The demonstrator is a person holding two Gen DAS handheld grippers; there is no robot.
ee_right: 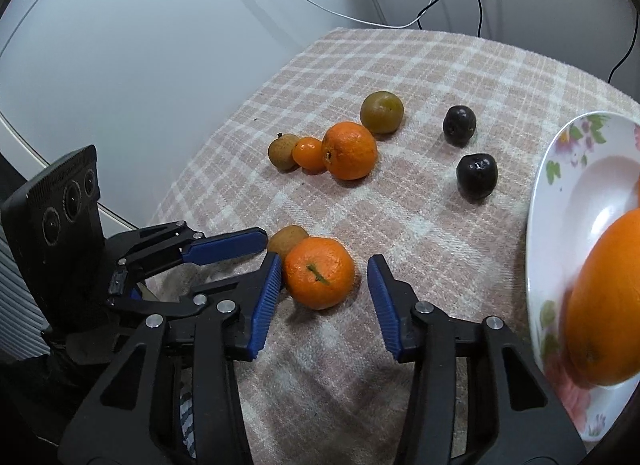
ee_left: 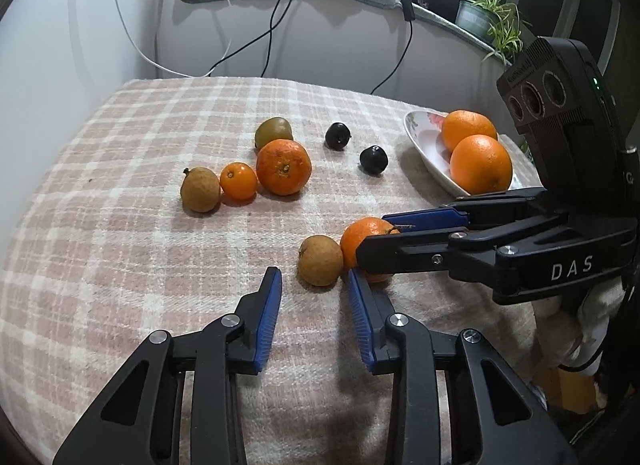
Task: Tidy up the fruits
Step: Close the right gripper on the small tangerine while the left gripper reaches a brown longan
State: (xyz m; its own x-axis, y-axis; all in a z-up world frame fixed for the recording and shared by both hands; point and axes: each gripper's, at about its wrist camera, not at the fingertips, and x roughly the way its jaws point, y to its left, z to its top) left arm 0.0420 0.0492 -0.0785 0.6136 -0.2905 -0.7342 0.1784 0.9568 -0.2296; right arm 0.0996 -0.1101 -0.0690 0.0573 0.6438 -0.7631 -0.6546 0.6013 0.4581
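A tangerine with a short green stem lies on the checked cloth between the fingers of my right gripper. Its left pad sits at the peel; a gap remains at the right pad. A brown round fruit rests against the tangerine, right at the fingertips of my left gripper, whose blue pads stand apart from it. In the left wrist view the right gripper reaches in from the right around the tangerine. A flowered white plate at the right holds two big oranges.
Farther back lie a brown fruit, a small orange, a larger tangerine, a greenish fruit and two dark plums. Cables hang behind the table; a potted plant stands at the back right.
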